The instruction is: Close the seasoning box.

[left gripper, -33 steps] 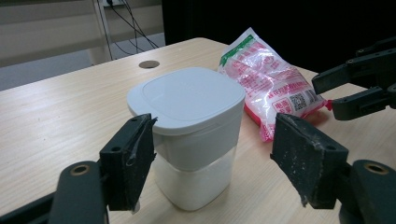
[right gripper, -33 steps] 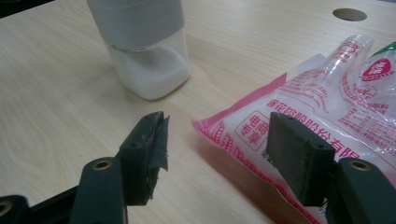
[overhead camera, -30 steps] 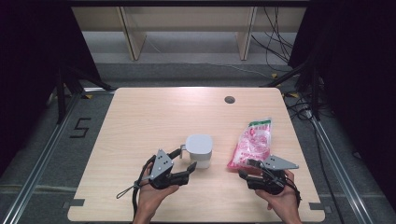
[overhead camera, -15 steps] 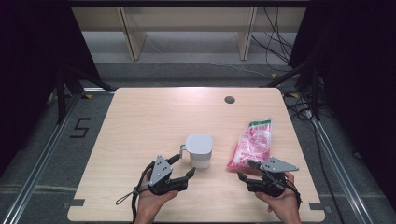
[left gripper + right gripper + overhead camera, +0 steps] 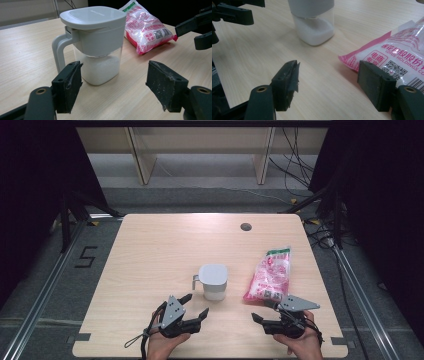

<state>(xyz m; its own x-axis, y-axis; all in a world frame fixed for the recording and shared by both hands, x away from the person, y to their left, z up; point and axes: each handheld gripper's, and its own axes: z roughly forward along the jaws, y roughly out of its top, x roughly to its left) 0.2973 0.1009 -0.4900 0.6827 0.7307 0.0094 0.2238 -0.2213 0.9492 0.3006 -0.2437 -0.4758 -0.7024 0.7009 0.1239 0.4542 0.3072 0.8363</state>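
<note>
The lidded container (image 5: 213, 281) sits upright near the middle of the table's (image 5: 150, 250) near half, grey lid on, handle turned toward my left, and white grains fill the bottom of its clear body (image 5: 100, 68). Just to its right lies the pink-and-white bag (image 5: 270, 274), flat on the wood, green strip at its far end, printed label end nearest me; container and bag are apart, a strip of bare table between them. My left gripper (image 5: 192, 308) hangs in front of the container, a little to its left, jaws spread wide with nothing in them; in the left gripper view the container stands between and beyond my two black pads (image 5: 67, 86), not touched. My right gripper (image 5: 264, 311) sits low just short of the bag's near end, and its jaws have just been opening; they stand wide now, nothing gripped. In the right gripper view the right pad (image 5: 374, 83) is just beside the bag's corner (image 5: 387, 57); I can't tell if it touches.
</note>
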